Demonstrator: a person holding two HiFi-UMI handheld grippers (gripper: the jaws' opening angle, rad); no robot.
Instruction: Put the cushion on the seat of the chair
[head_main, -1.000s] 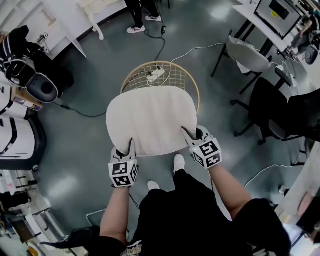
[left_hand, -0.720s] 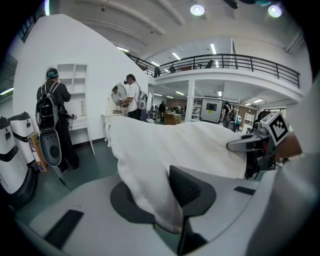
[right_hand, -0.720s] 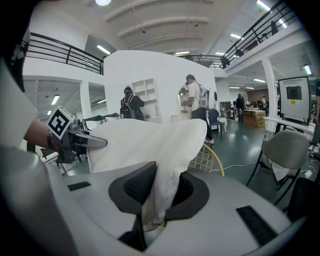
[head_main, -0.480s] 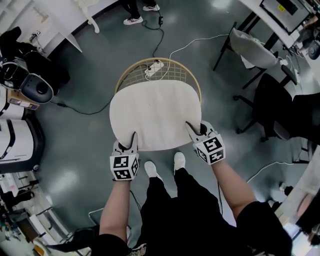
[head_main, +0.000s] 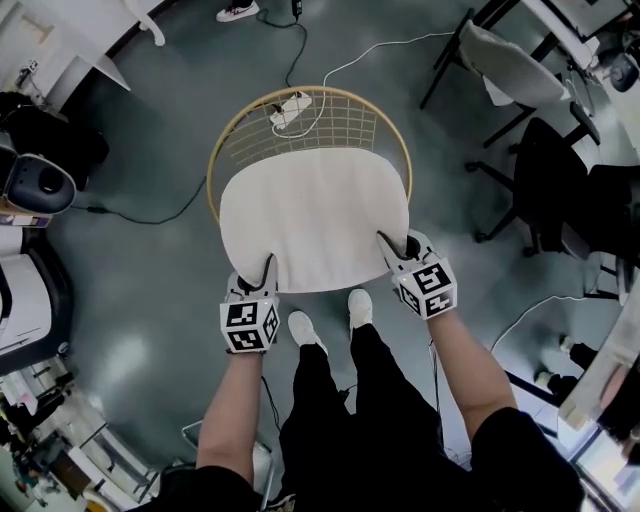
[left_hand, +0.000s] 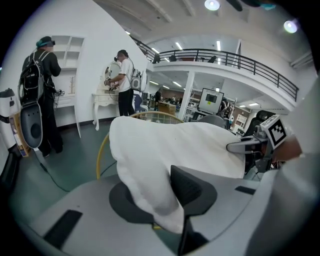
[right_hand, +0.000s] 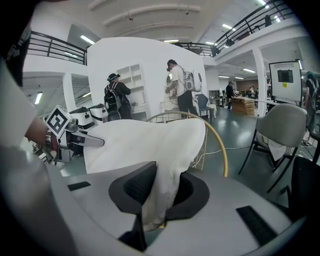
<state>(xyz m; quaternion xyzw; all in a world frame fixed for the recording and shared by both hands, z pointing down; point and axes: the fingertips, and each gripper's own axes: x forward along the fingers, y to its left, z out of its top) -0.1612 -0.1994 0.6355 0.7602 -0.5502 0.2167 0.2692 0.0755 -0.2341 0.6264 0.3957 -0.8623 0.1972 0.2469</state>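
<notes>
A white cushion hangs flat over the round wire chair with its tan rim, covering the near half of the seat. My left gripper pinches the cushion's near left corner. Its jaws have just been opening a little, and the fabric is still pressed between the pads. My right gripper is shut on the near right corner, the cloth bunched between its pads. Whether the cushion touches the seat I cannot tell.
A power strip and cable lie on the floor under the chair. Office chairs and a black chair stand at the right, a grey machine at the left. The holder's shoes are by the chair's front. Two people stand at a far white table.
Both grippers have come down with the cushion toward the chair. The cushion now sits lower inside the rim, and more of the wire mesh shows beyond its far edge.
</notes>
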